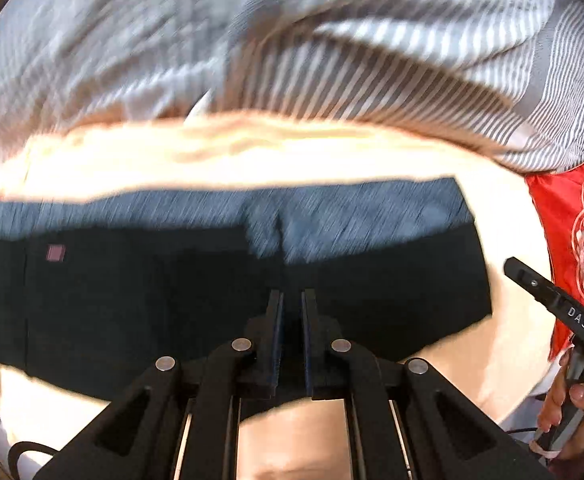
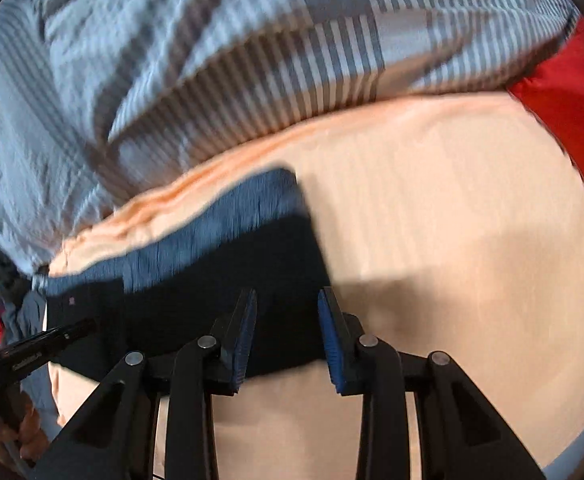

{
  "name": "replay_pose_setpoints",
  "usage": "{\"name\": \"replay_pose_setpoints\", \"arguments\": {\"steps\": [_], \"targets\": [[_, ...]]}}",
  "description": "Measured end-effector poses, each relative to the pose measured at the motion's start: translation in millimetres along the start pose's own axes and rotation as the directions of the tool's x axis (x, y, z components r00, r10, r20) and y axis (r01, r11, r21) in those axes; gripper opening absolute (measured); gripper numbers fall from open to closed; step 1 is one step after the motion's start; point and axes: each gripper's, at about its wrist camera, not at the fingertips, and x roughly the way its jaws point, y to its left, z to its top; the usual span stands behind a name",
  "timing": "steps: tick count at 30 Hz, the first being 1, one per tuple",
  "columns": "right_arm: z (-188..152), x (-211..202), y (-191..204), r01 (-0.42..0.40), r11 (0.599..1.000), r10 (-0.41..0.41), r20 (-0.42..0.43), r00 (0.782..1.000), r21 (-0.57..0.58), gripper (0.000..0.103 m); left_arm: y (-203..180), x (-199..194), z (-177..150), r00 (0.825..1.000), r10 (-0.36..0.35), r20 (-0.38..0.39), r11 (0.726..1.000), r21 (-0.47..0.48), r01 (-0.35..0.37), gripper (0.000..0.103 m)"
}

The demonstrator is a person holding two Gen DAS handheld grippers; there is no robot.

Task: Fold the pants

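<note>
The dark navy pants (image 1: 212,288) lie folded flat on a peach sheet (image 1: 252,156), a lit blue band along their far edge and a small pink label (image 1: 56,253) at the left. My left gripper (image 1: 292,300) hovers over the pants' near middle, its jaws almost closed with a narrow gap and nothing between them. My right gripper (image 2: 288,300) is open and empty over the right end of the pants (image 2: 212,280). Each gripper also shows at the edge of the other's view: the right one (image 1: 556,300), the left one (image 2: 36,348).
A grey-and-white striped duvet (image 1: 292,40) is bunched along the far side of the sheet. A red embroidered cushion (image 1: 580,240) lies at the right. The peach sheet (image 2: 452,240) spreads to the right of the pants.
</note>
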Motion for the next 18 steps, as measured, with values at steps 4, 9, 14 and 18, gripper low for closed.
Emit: {"name": "replay_pose_setpoints", "arguments": {"steps": [4, 9, 14, 18], "targets": [[28.7, 24.8, 6.4, -0.029, 0.999, 0.029, -0.010, 1.000, 0.016, 0.034, -19.6, 34.7, 19.1, 1.000, 0.024, -0.010, 1.000, 0.016, -0.024, 0.009], [7.7, 71.2, 17.4, -0.006, 0.999, 0.001, -0.097, 0.995, -0.051, 0.034, -1.0, 73.6, -5.5, 0.995, 0.051, -0.090, 0.998, -0.036, -0.055, 0.009], [-0.2, 69.3, 18.5, 0.003, 0.995, -0.009, -0.059, 0.998, -0.098, 0.034, -1.5, 69.3, -15.5, 0.995, 0.077, -0.058, 0.997, 0.003, -0.077, 0.009], [3.3, 59.8, 20.9, -0.020, 0.994, 0.009, -0.107, 0.994, -0.104, 0.046, 11.5, 52.6, -17.4, 0.994, 0.078, -0.077, 0.995, -0.061, -0.083, 0.009]]}}
